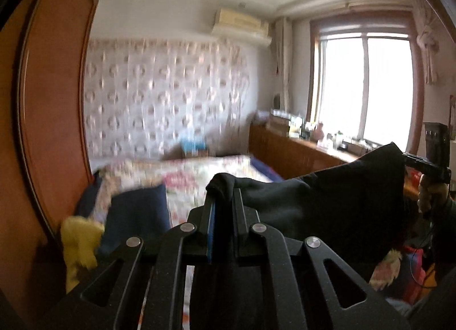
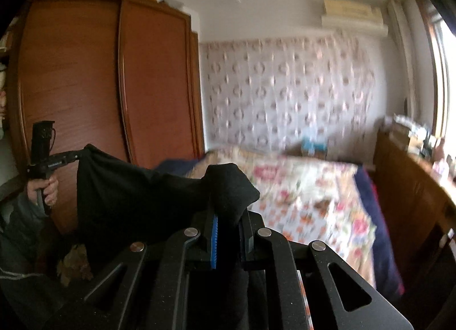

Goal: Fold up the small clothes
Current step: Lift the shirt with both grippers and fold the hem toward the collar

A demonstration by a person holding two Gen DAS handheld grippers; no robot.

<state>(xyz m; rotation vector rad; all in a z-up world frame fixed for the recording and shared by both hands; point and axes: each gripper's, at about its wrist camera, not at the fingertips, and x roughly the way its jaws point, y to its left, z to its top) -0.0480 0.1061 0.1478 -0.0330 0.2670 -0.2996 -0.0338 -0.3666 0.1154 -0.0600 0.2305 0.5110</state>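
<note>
A small black garment [image 1: 336,196] hangs stretched in the air between my two grippers, above the near end of the bed. My left gripper [image 1: 223,196] is shut on one corner of it. My right gripper [image 2: 228,210] is shut on the other corner; the black garment [image 2: 134,196] spreads leftward from it. In the left wrist view the right gripper [image 1: 410,160] shows at the cloth's far corner, held by a hand. In the right wrist view the left gripper [image 2: 79,156] shows at the far corner. The cloth's lower part is hidden behind the gripper bodies.
A bed with a floral cover [image 1: 199,176] lies ahead, also in the right wrist view [image 2: 313,198]. A navy cloth [image 1: 136,216] and a yellow cloth [image 1: 79,241] lie on its left. A wooden wardrobe [image 2: 114,87] stands left, a wooden cabinet [image 1: 299,153] under the window right.
</note>
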